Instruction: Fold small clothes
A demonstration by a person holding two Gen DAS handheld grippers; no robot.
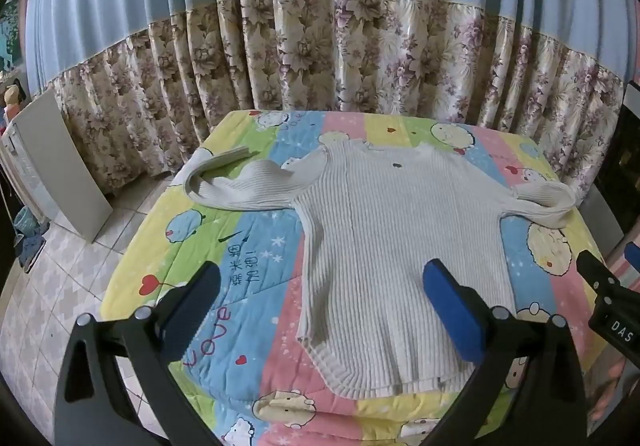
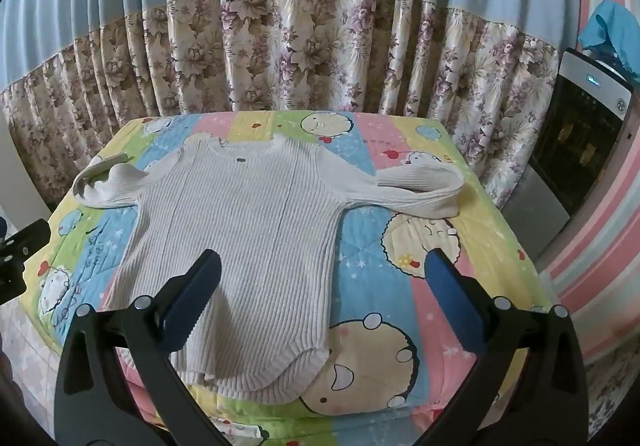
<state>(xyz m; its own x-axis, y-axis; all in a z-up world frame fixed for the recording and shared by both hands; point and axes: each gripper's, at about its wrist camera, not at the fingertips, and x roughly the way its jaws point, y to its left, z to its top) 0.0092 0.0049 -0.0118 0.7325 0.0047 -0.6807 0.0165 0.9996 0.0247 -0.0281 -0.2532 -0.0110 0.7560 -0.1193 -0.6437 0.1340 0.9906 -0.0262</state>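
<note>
A cream ribbed sweater [image 1: 384, 230] [image 2: 248, 230] lies flat, front up, on a colourful cartoon quilt [image 1: 240, 258] [image 2: 376, 286]. Its collar points to the curtain and its hem to me. The left sleeve [image 1: 240, 186] bends back on itself with its cuff near the quilt's far left edge. The right sleeve [image 2: 420, 190] doubles over at the right. My left gripper [image 1: 320, 278] hovers open above the sweater's lower left side. My right gripper [image 2: 320, 270] is open over the hem's right part, holding nothing. The right gripper's body [image 1: 608, 298] shows at the left wrist view's right edge.
A blue and floral curtain [image 1: 320, 66] hangs behind the quilt. A white board [image 1: 60, 166] leans at the left over a tiled floor [image 1: 60, 286]. A dark appliance [image 2: 576, 142] with a blue cloth [image 2: 612, 30] on top stands at the right, by a striped wall.
</note>
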